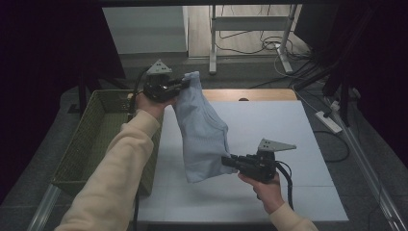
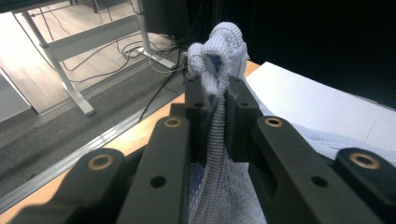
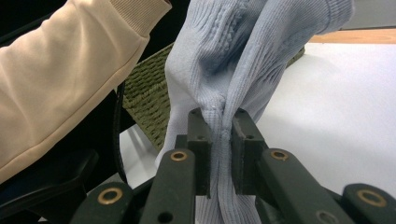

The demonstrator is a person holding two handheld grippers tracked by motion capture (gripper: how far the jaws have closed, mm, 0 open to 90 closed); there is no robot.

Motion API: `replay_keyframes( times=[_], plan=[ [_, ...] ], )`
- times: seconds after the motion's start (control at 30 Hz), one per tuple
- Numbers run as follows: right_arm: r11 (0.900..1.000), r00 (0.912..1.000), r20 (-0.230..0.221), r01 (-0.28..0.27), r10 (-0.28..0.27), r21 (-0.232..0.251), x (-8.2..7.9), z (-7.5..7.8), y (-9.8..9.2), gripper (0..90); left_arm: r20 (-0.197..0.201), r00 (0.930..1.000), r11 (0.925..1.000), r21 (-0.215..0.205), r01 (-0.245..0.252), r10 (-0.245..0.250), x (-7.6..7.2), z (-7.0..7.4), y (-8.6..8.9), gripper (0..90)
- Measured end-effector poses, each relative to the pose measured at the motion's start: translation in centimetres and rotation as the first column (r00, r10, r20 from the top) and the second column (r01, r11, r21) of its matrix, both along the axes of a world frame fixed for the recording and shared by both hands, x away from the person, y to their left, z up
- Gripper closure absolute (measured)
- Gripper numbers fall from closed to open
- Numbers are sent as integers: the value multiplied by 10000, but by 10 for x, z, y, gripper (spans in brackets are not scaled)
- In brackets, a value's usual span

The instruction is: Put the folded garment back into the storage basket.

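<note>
Pale blue knit sweater (image 1: pixel 202 130) held off the desk (image 1: pixel 269 125) near its left edge beside basket (image 1: pixel 91 139), left gripper (image 1: pixel 185 84) and right gripper (image 1: pixel 226 160) fingers each pinching bunched fabric; soft, light, stretchy, best gripped at thick folds.

L gripper (image 1: pixel 185 83) raised, R gripper (image 1: pixel 225 161) low, both jaws clamped.

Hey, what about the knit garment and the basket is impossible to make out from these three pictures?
- Pale blue knit garment: bunched between the left gripper and right gripper, so its type stays unclear.
- Woven basket: the sleeve covers its right side in the high view; the inside is dim.
</note>
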State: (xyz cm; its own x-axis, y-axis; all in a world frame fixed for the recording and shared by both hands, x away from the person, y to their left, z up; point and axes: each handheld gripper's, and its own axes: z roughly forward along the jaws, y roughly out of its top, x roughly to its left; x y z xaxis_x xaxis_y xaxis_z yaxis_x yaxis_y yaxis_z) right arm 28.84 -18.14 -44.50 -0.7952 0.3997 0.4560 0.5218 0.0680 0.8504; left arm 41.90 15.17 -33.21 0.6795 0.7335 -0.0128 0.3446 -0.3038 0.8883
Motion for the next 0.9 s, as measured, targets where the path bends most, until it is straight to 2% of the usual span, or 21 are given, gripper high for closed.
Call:
replay_keyframes(
  times=[0.27,0.53,0.9],
  plan=[
    [9998,9999,28,-121,121,138,2,3,9,797,110,9999,9999,82,-121,120,-3,8,8,807],
    [9993,9993,241,-302,297,214,6,11,22,797,220,9991,9993,107,-359,356,-6,16,22,807],
    [9985,9987,229,-463,457,282,12,11,39,797,225,9981,9981,187,-582,578,-7,20,37,807]
  ],
)
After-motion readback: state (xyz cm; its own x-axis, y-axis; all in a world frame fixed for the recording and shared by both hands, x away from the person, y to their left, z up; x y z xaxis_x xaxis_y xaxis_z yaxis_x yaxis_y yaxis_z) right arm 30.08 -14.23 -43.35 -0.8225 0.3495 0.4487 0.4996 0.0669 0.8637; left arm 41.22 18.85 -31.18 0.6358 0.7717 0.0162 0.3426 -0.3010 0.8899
